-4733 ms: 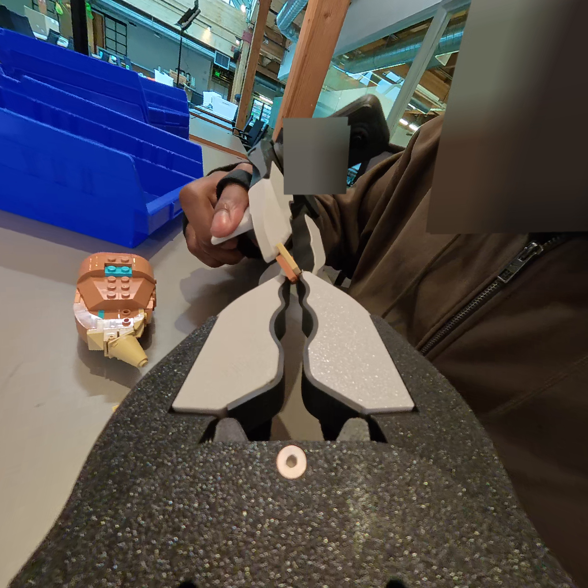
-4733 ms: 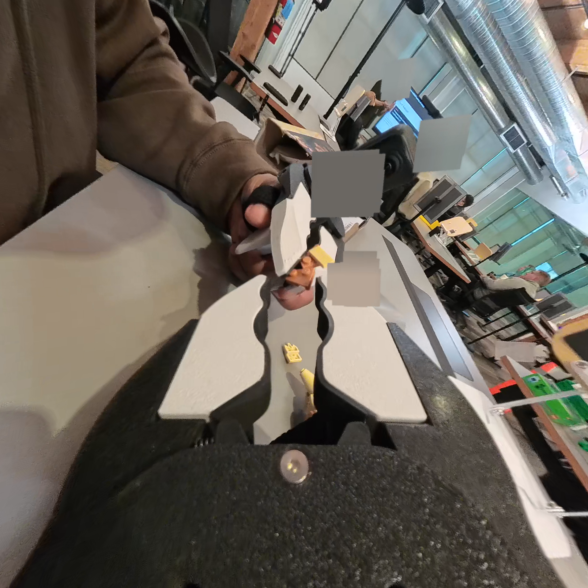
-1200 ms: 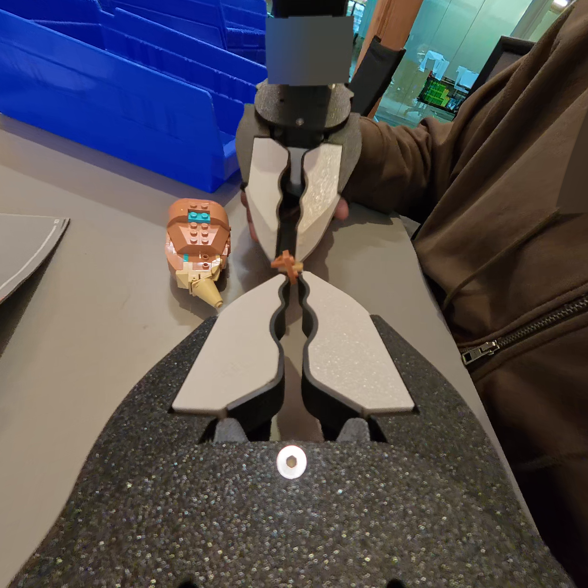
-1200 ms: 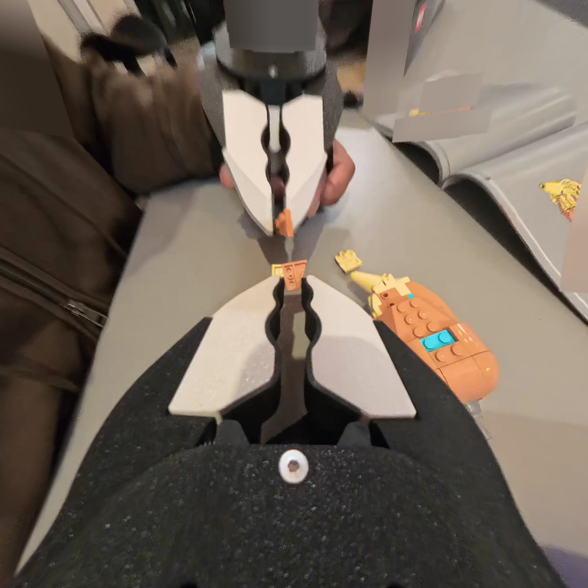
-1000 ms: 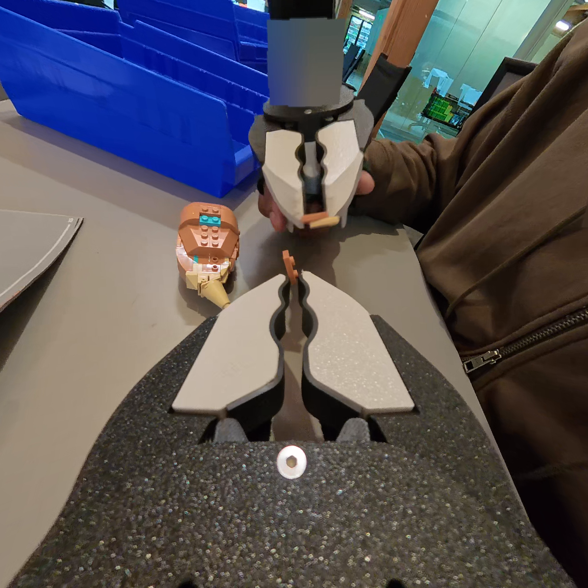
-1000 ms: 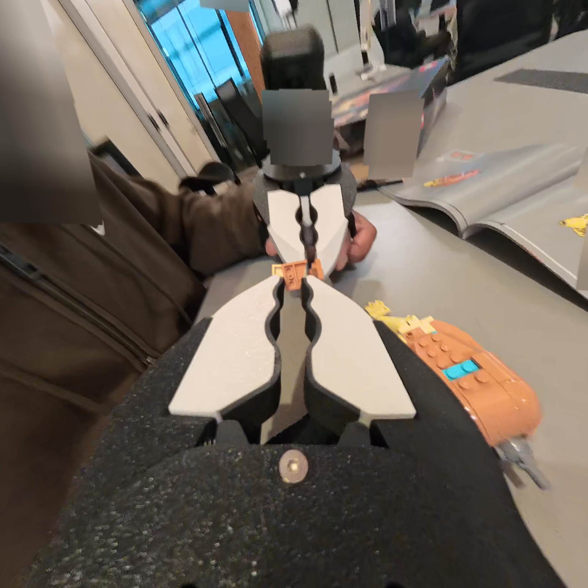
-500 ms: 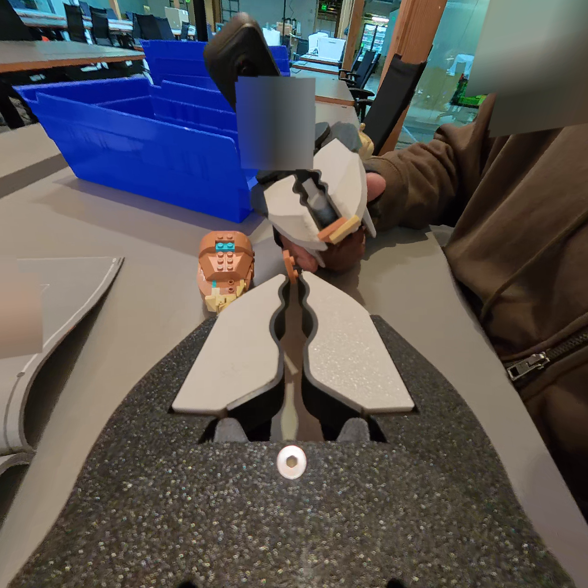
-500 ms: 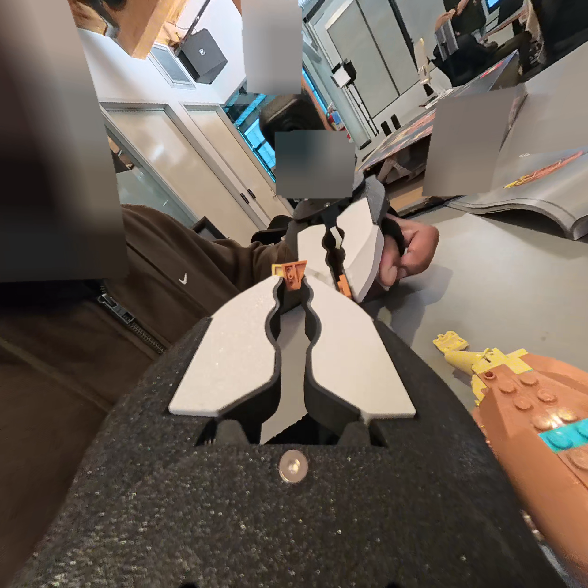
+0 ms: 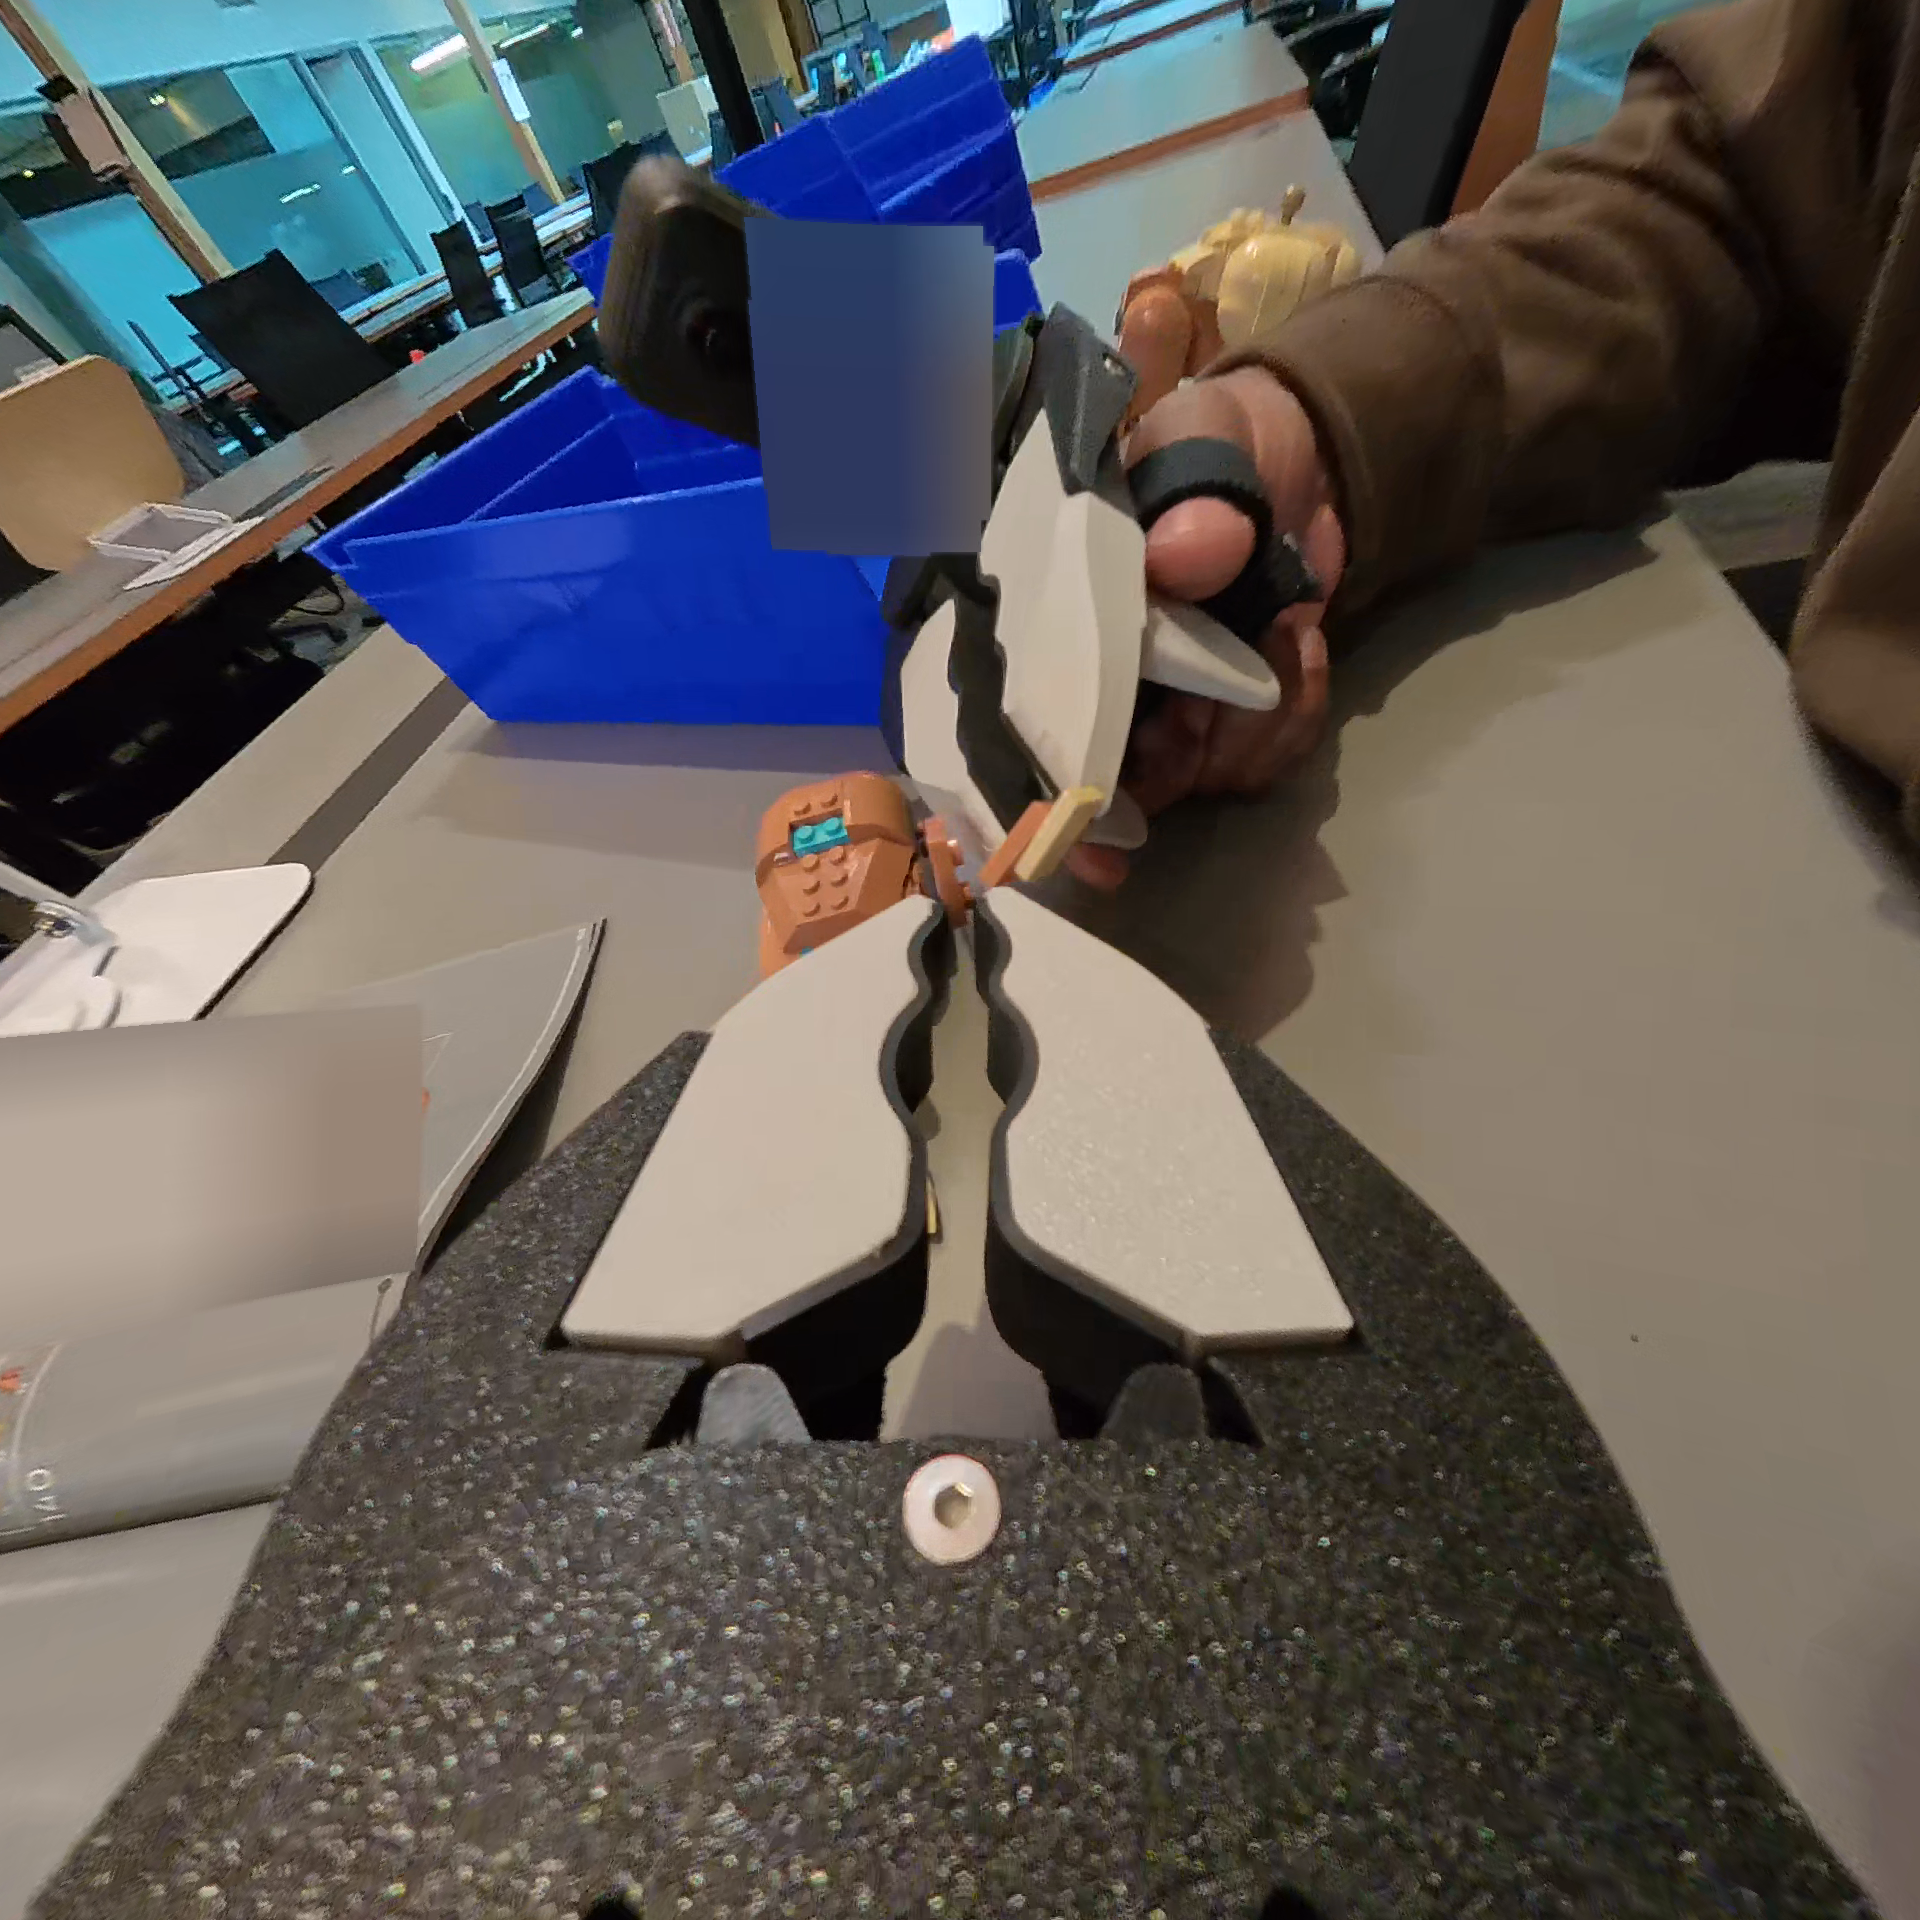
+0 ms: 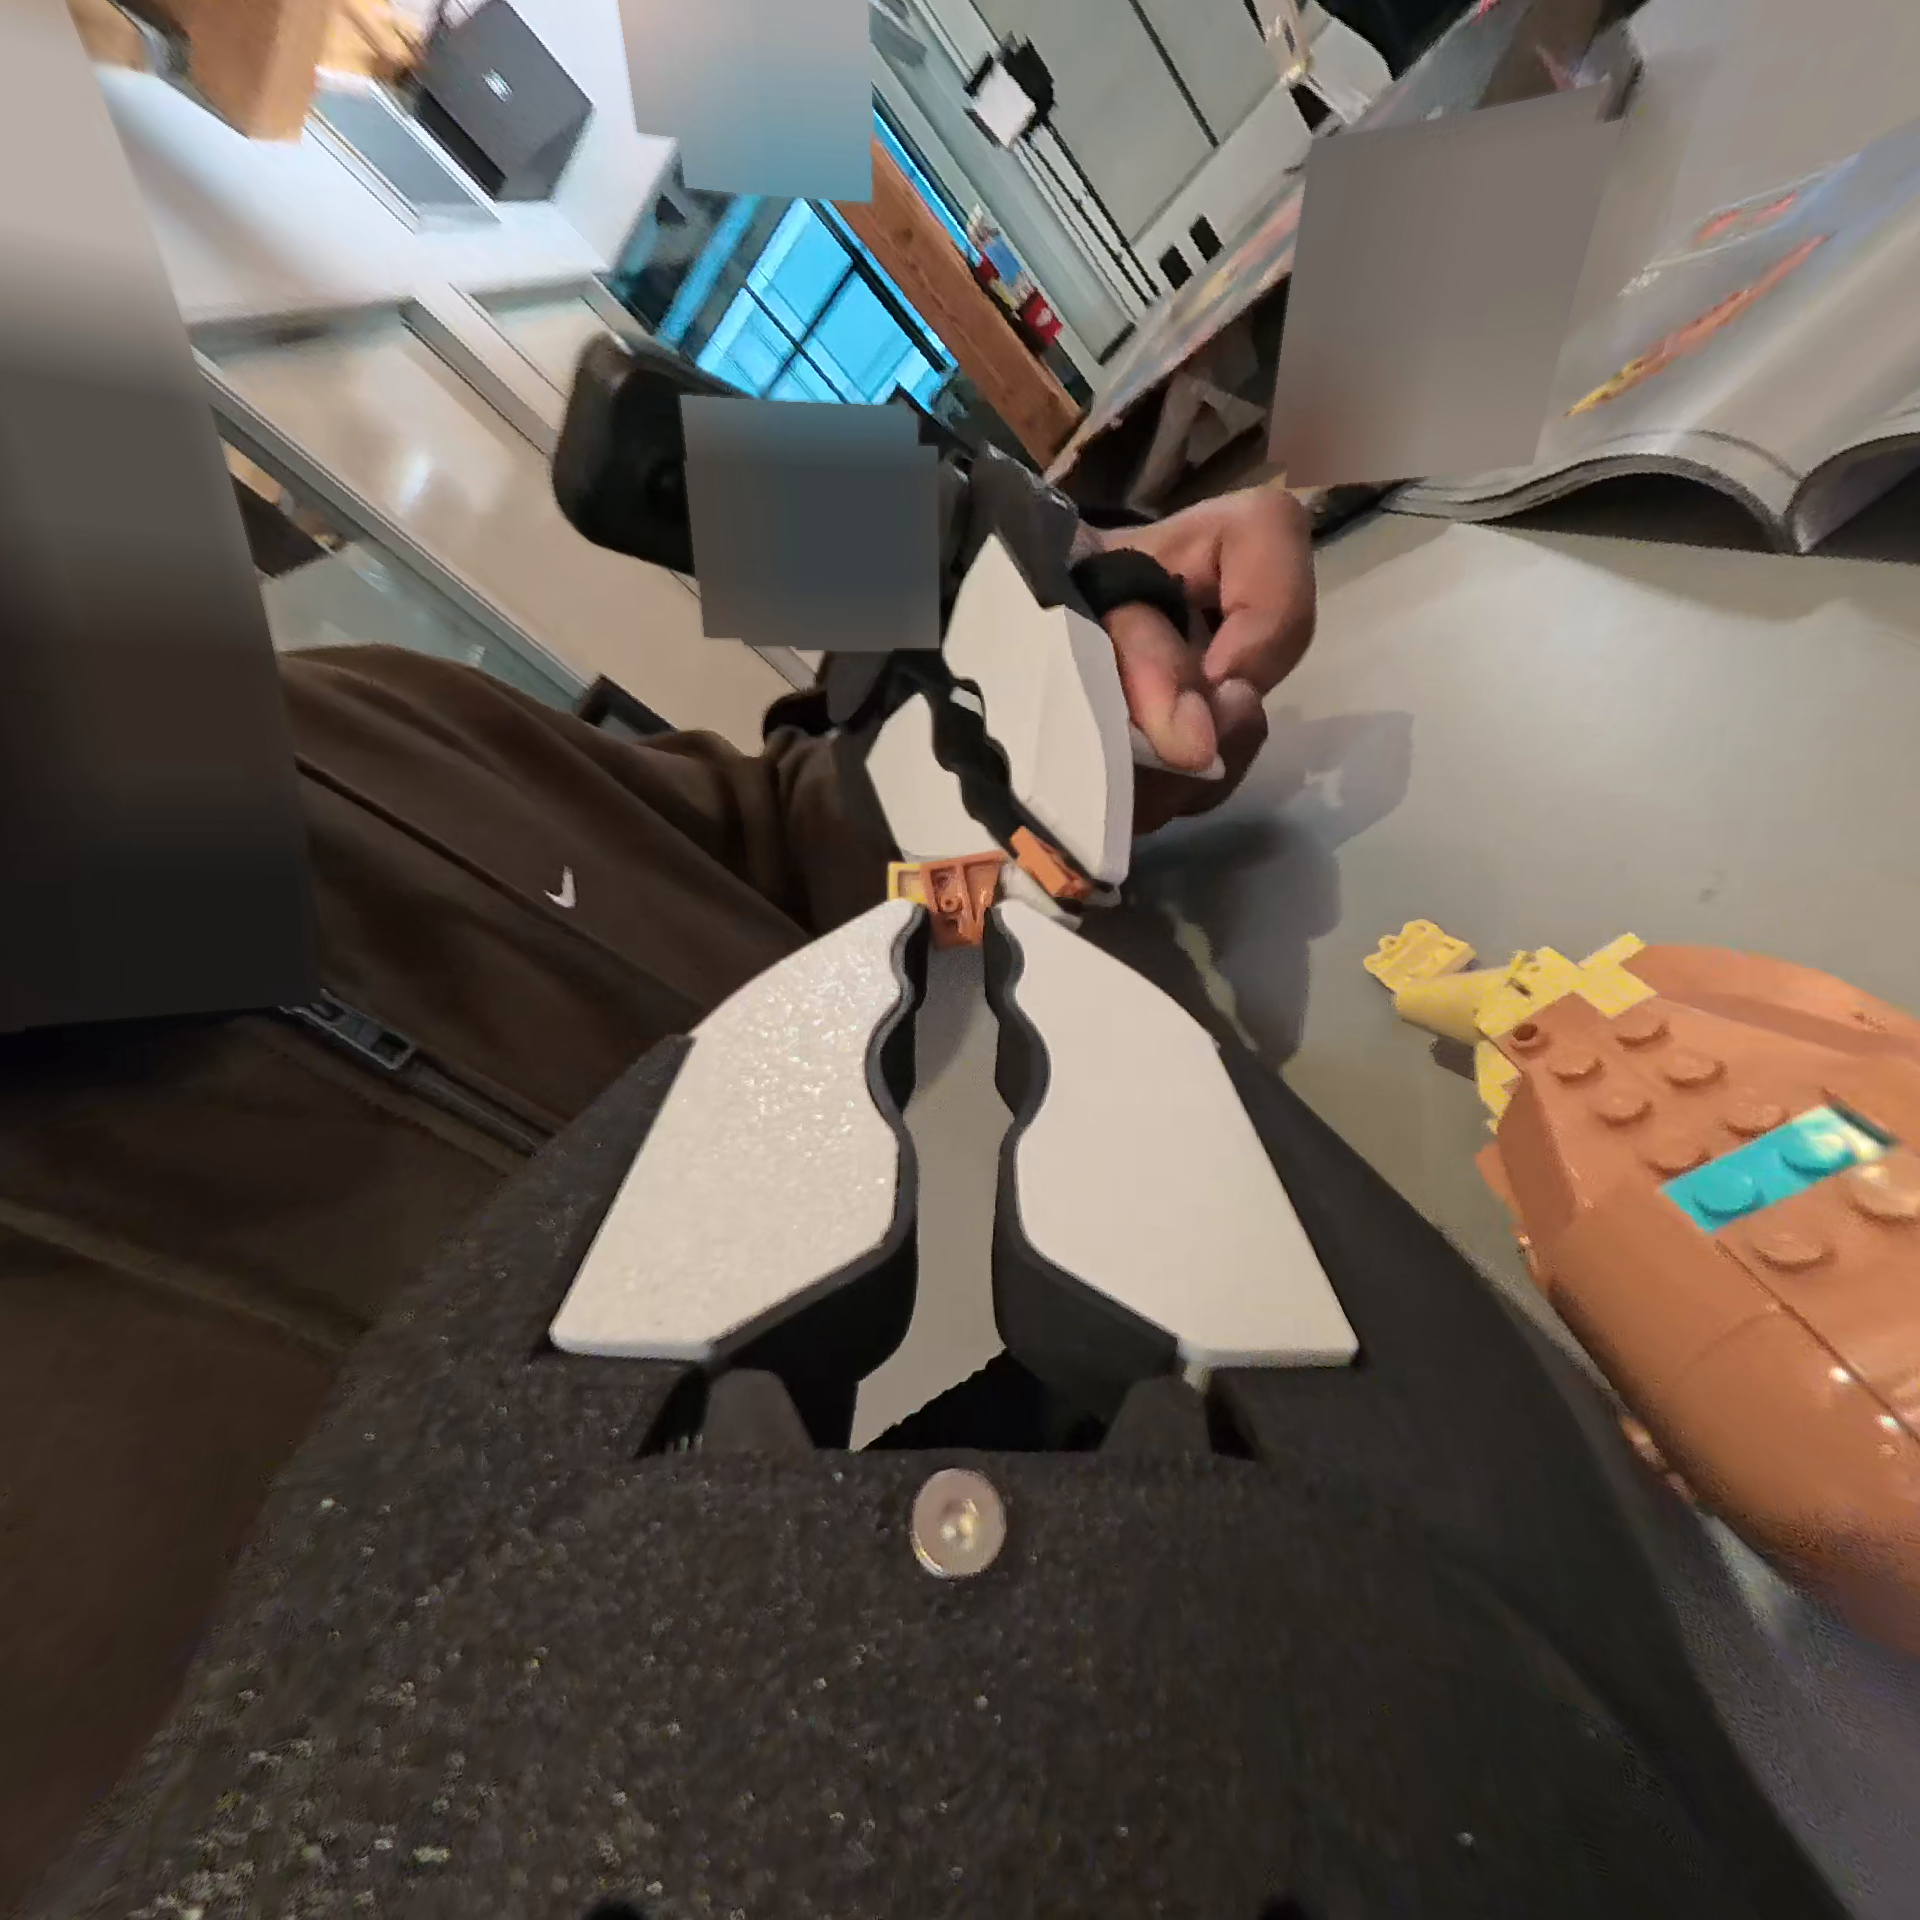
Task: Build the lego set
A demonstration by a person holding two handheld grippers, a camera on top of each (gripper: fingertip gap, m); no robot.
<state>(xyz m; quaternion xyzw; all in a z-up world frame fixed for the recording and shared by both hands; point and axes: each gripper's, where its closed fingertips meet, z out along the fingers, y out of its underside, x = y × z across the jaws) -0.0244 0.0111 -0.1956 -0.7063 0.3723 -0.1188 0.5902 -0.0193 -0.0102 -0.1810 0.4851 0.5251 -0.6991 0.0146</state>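
Observation:
My left gripper (image 9: 961, 906) is shut on a small brown lego piece (image 9: 948, 862) held above the grey table (image 9: 1507, 1039). My right gripper (image 10: 954, 914) is shut on a brown and tan lego plate (image 10: 956, 896). In the left wrist view the right gripper (image 9: 1023, 800) comes in tilted from above, and its plate (image 9: 1044, 831) almost touches my small piece. In the right wrist view the left gripper (image 10: 1039, 842) holds its small piece (image 10: 1044, 871) just right of the plate. The brown lego model (image 9: 821, 873) with a teal brick lies on the table behind the pieces; it also shows in the right wrist view (image 10: 1714, 1195).
Blue bins (image 9: 623, 603) stand behind the model. An open instruction booklet (image 10: 1714, 447) lies on the table, and it shows at the left in the left wrist view (image 9: 499, 1049). A loose yellow piece (image 10: 1418, 951) lies by the model's pointed tan end. A built tan figure (image 9: 1247, 270) stands far back. Both grippers' tips are roughly 35 cm from the built tan figure (image 9: 1247, 270).
Both grippers have tilted and closed in on each other, so the two held pieces are nearly touching. Both stay shut on their pieces. The model has not moved.

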